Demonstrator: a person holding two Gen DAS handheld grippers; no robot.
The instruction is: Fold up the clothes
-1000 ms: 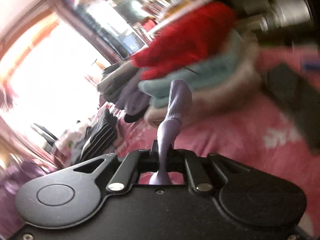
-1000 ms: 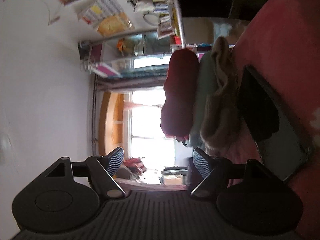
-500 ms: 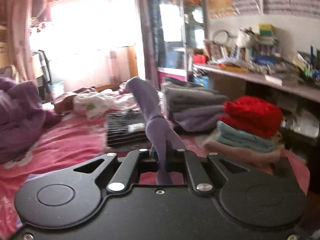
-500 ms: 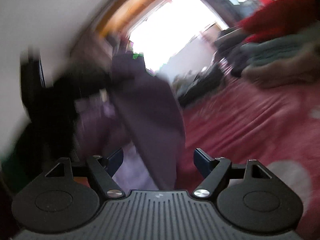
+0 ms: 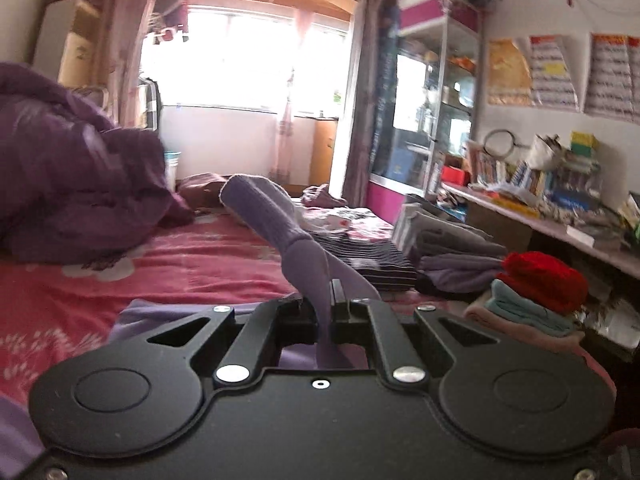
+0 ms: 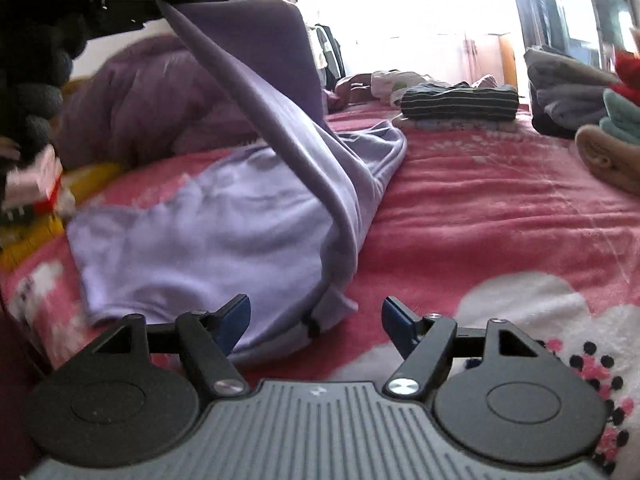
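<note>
Wall posters [image 5: 554, 76], writing unreadable

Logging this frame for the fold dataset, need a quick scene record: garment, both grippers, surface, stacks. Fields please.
garment: lilac top, one part lifted, the rest lying on the bed
left gripper: shut on a fold of the lilac top
right gripper: jaws closing, low over the top's near edge, pads not yet pressing on it
surface: pink bed cover
folded stack: red, teal and beige pile at the bed's right edge
other: striped garment farther back; purple quilt bunched on the left
</note>
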